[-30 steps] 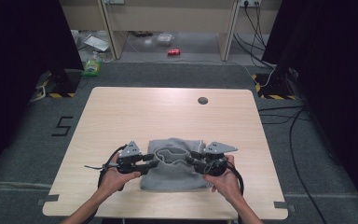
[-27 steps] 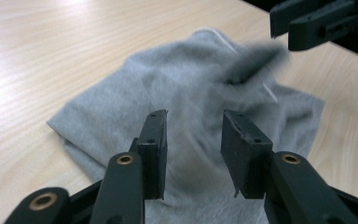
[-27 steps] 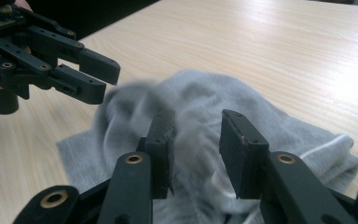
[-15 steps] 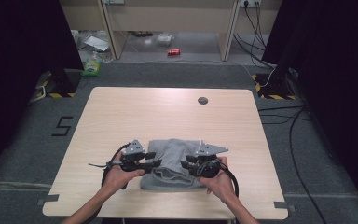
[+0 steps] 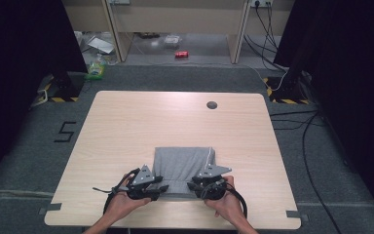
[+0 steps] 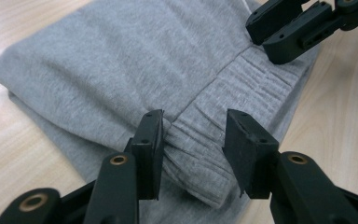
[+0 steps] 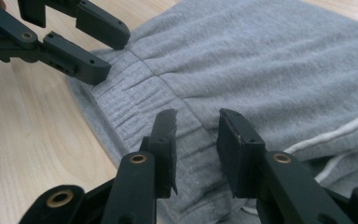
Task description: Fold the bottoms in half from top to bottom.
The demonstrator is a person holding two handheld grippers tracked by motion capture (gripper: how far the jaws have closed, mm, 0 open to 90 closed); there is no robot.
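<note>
A rectangular table with a pale wood-grain top and rounded corners [image 5: 126,126] stands on dark grey carpet [image 5: 44,161]. A folded grey knit garment with a ribbed elastic waistband and a white drawcord [image 5: 185,163] lies flat on the top, close to the near edge and about midway across. Near the far edge, a small round dark grommet [image 5: 212,105] is set into the wood.

Wooden table [image 5: 126,126] on grey carpet [image 5: 175,78]

The far half of the surface [image 5: 175,122] is left bare; passage is blocked only by the folded grey garment [image 5: 184,163] near the front edge.
</note>
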